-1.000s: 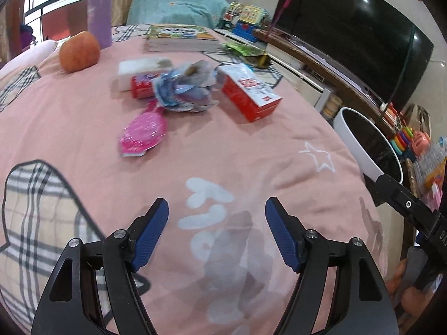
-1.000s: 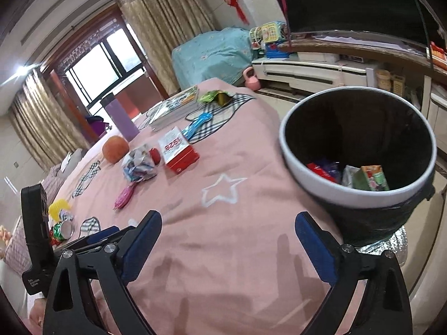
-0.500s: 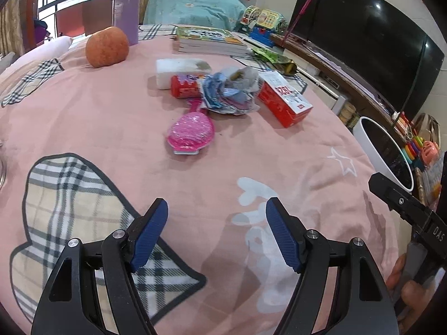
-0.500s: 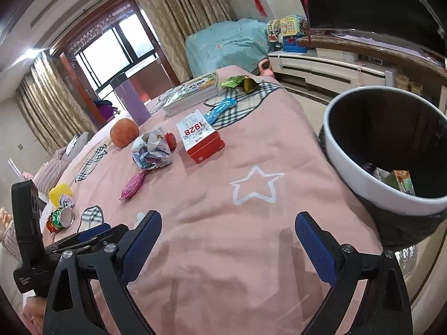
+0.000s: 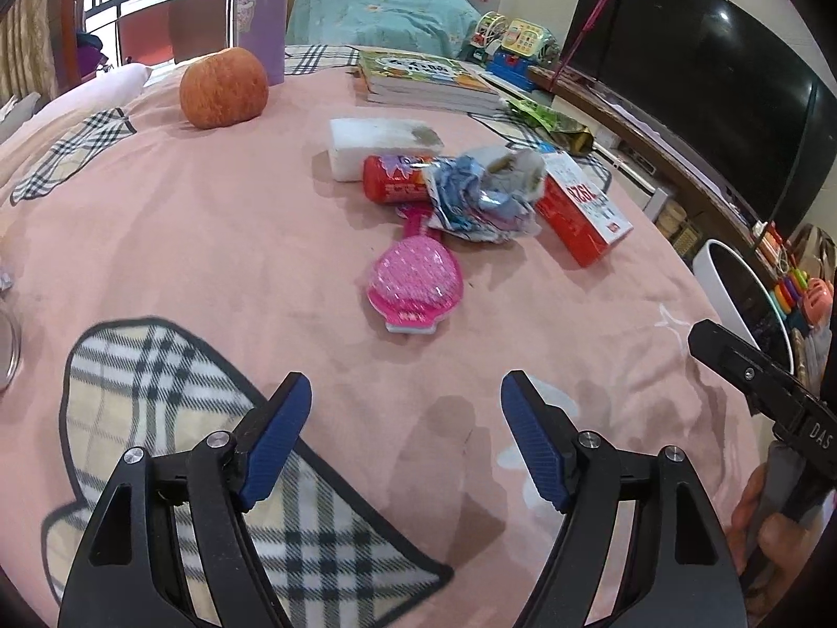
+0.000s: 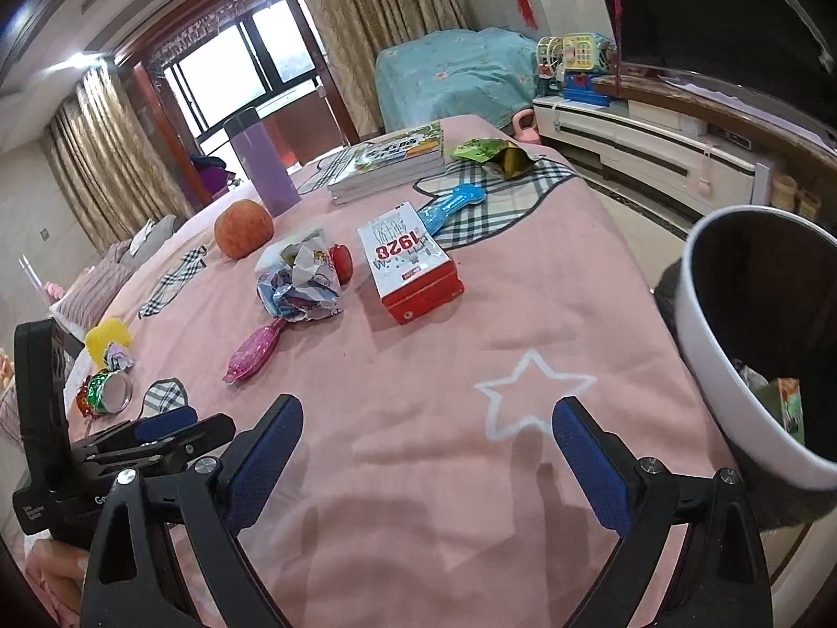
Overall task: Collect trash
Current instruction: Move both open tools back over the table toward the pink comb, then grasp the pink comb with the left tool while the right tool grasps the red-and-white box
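Fingers (image 5: 533, 450) of both grippers gape wide (nothing held).

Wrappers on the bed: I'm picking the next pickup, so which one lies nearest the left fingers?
The crumpled blue-white wrapper beside the red box; the green one lies farther, past the books.

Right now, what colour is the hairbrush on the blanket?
Glittery pink hairbrush; clearest in the left wrist view.

The red and white box (image 6: 410, 267) in the middle of the pink cover is showing the big red number "1928" on its white top. The right gripper (image 5: 784, 403), at the right edge of the left camera's view, is showing the white letters "DAS". Other words are too blurry to read.
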Demonstrator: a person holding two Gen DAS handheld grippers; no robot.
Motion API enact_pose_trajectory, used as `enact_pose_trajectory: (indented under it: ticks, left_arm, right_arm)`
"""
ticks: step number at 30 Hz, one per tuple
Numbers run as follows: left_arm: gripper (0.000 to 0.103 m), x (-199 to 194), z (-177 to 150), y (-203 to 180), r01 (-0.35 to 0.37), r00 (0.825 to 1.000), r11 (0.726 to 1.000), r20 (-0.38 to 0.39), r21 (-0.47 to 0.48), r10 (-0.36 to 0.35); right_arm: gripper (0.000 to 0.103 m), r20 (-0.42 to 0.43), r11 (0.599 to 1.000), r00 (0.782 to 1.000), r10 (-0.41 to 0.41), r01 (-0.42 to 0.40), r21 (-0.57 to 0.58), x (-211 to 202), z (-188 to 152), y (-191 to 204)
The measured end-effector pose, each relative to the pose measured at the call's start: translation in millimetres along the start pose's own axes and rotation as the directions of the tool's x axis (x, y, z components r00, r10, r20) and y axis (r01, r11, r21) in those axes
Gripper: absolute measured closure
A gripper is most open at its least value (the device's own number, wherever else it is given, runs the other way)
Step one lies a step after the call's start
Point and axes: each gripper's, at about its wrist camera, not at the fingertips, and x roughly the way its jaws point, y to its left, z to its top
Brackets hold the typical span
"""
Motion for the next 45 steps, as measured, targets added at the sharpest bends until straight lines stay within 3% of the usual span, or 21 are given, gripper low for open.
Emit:
enact_pose_trajectory:
  ticks: [15, 22, 24, 26, 28, 37, 45]
  left_arm:
    - [0.026, 32.7, 36.5, 3.1, -0.035, 0.999, 0.999, -0.011, 0.023, 0.035]
    - [0.026, 41.7, 41.0, -4.0, -0.058, 0.998, 0.997, -0.012, 0.060, 0.058]
    - [0.027, 43.6, 40.9, -7.1, -0.062, 0.998, 0.995, -0.014, 0.076, 0.063]
    - [0.046, 43.0, 40.6, -9.0, -0.057, 0.998, 0.995, -0.011, 0.088, 0.058]
    - [0.056, 40.7, 39.5, -10.2, -0.051, 0.999, 0.994, -0.008, 0.096, 0.052]
    - [0.057, 14.9, 8.1, -23.0, 0.023, 1.000, 0.995, -0.012, 0.097, -0.022]
    - [0.057, -6.7, -19.4, -58.1, 0.099, 0.995, 0.985, -0.024, 0.142, -0.097]
  right_arm:
    - [0.006, -0.065, 0.997, 0.998, 0.000, -0.005, -0.071, 51.5, 39.5, 5.1]
    - [0.009, -0.092, 0.994, 0.995, -0.046, 0.036, -0.107, 80.7, 55.8, 7.7]
    - [0.019, -0.105, 0.993, 0.993, -0.054, 0.042, -0.114, 85.8, 57.0, 10.3]
    - [0.048, -0.116, 0.991, 0.991, -0.067, 0.052, -0.126, 88.7, 56.4, 12.0]
    - [0.049, -0.112, 0.989, 0.990, -0.084, 0.069, -0.131, 86.3, 53.7, 12.6]
    - [0.052, -0.087, 0.995, 0.995, -0.051, 0.043, -0.085, 48.5, 30.5, 3.2]
    - [0.052, -0.048, 0.999, 0.998, -0.045, 0.045, 0.012, 2.7, 1.2, -21.2]
